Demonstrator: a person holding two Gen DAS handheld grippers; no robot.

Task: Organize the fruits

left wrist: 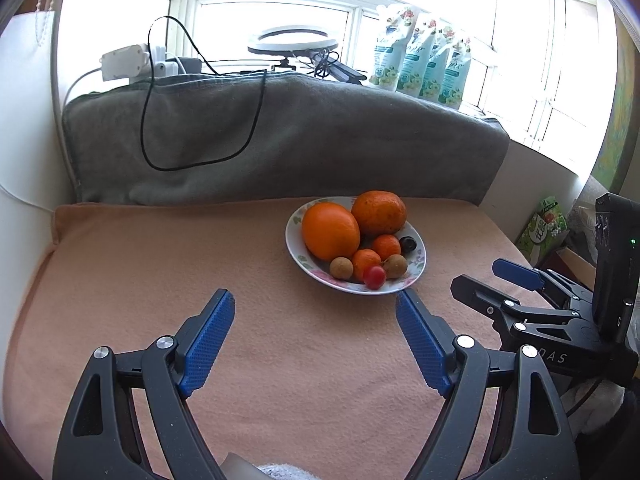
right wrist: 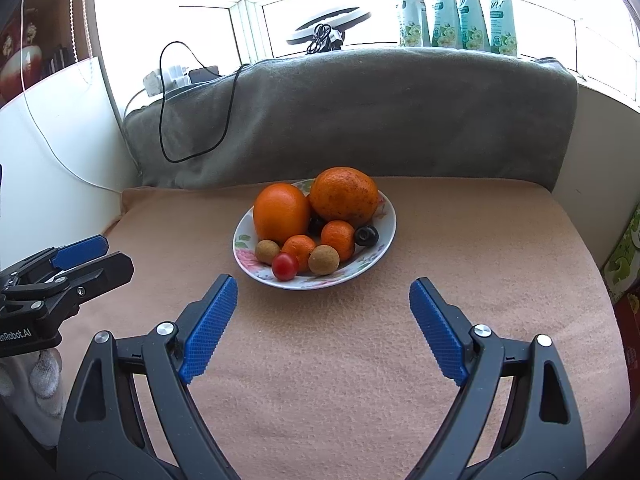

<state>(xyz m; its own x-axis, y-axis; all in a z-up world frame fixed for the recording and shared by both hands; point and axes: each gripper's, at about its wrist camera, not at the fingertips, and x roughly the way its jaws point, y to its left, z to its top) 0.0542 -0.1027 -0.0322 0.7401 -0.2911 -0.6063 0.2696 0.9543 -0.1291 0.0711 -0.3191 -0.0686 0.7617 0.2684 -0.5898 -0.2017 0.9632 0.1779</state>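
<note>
A white floral plate point(left wrist: 296, 232) point(right wrist: 244, 242) sits on the peach blanket. It holds two big oranges point(left wrist: 330, 230) point(right wrist: 344, 196), two small mandarins point(right wrist: 338, 238), two brown longans point(right wrist: 323, 260), a red cherry tomato point(left wrist: 374, 277) point(right wrist: 285, 266) and dark plums point(right wrist: 366, 235). My left gripper point(left wrist: 316, 300) is open and empty, just short of the plate's near edge. My right gripper point(right wrist: 324, 290) is open and empty, also just short of the plate. Each gripper shows from the side in the other's view: the right one point(left wrist: 492, 280), the left one point(right wrist: 100, 256).
A grey towel point(left wrist: 280, 136) covers the raised ledge behind the blanket, with a black cable point(left wrist: 200, 160) looped over it. Chargers, a ring light point(left wrist: 294, 42) and several pouches point(left wrist: 424, 60) stand on the sill. Boxes point(left wrist: 542, 228) lie to the right.
</note>
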